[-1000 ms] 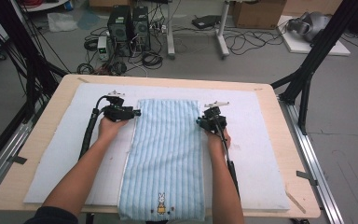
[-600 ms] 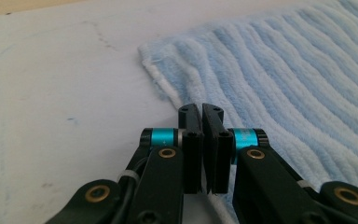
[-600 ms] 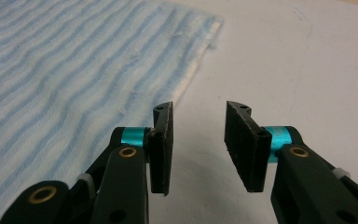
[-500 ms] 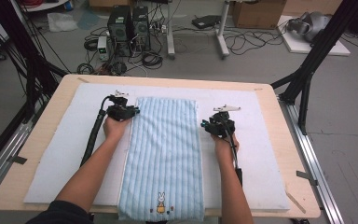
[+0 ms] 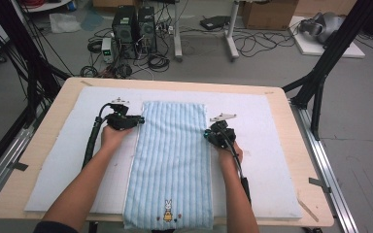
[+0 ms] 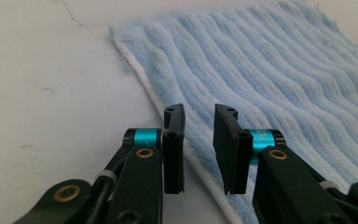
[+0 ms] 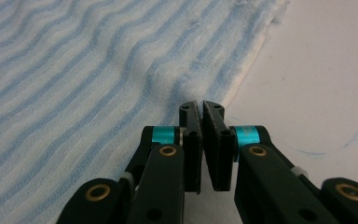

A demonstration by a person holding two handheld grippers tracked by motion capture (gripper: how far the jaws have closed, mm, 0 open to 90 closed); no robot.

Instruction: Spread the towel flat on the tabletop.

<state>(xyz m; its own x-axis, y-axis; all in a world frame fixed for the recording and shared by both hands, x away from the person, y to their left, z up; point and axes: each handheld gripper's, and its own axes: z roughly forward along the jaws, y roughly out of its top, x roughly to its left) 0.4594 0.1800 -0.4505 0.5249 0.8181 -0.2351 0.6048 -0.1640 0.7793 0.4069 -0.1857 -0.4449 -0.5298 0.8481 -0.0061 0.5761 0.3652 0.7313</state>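
Pale blue terry, ribbed in stripes: that's the towel [image 5: 170, 165] I'm working, lying flat down the middle of the white mat [image 5: 272, 160] on the desk [image 5: 291, 145], its far end short of the far edge, its near end with the little rabbit patch [image 5: 167, 212] hanging over the near edge. From the high view, my left tool [image 5: 138, 121] sits at the towel's left edge near its far corner, and my right tool [image 5: 208, 136] is at the right edge, a bit nearer to me.

Over to the left gripper view: the left tool [image 6: 199, 140] has just been closing, yet there's a clear gap between its jaws, and the towel's white-hemmed edge [image 6: 168, 112] runs right under that gap. The pads aren't pressing on it.

Now the right gripper view: the right tool [image 7: 200, 112] has just been closing too, and its jaws are nearly together at the tips, pinching a small raised fold of the towel's edge [image 7: 193, 91], with bare mat off to the right.
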